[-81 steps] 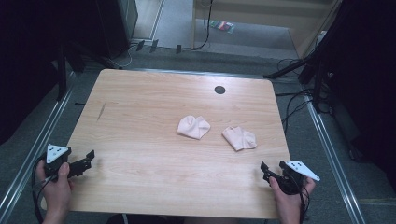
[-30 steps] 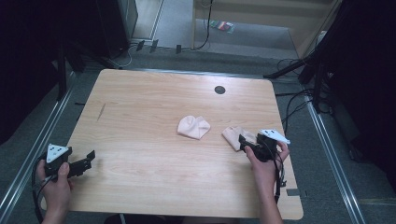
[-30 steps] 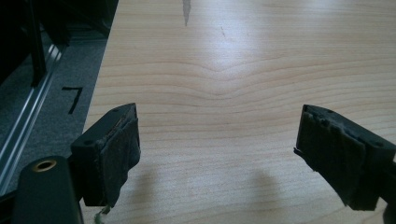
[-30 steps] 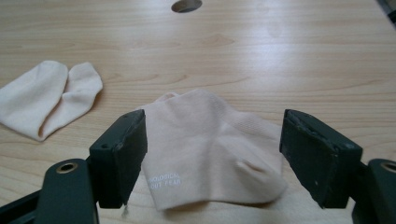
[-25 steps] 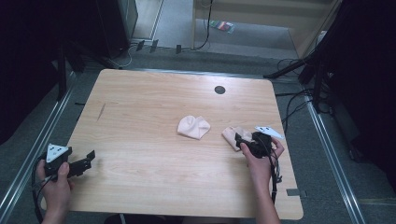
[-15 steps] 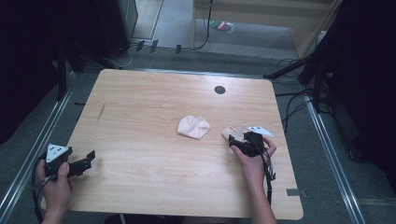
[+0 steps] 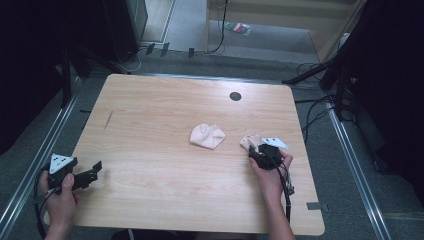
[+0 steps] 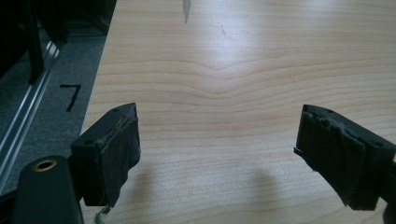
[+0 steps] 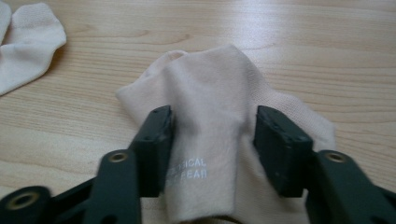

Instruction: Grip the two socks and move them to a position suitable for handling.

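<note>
Two pale pink socks lie on the wooden table (image 7: 150, 115). One sock (image 7: 207, 135) sits bunched near the middle and also appears at the upper left of the right gripper view as the far sock (image 9: 25, 42). The other sock (image 7: 248, 141) lies to its right, partly under my right gripper (image 7: 256, 152). In the right gripper view this sock (image 9: 210, 88) runs between the jaws of the right gripper (image 9: 212, 135), which stand narrowed on either side of it, not clamped. My left gripper (image 7: 95, 170) rests open near the table's front left corner, with bare wood between the jaws of the left gripper (image 8: 217, 154).
A dark round grommet hole (image 7: 235, 96) sits near the table's far edge. A short dark scratch (image 7: 108, 119) marks the left part of the top. Cables (image 7: 320, 107) and black stands crowd the floor to the right. A metal rail (image 7: 30, 170) runs along the left.
My right gripper has moved from the front right corner forward and left onto the right-hand sock, now straddling it. The left gripper and the middle sock have stayed put.
</note>
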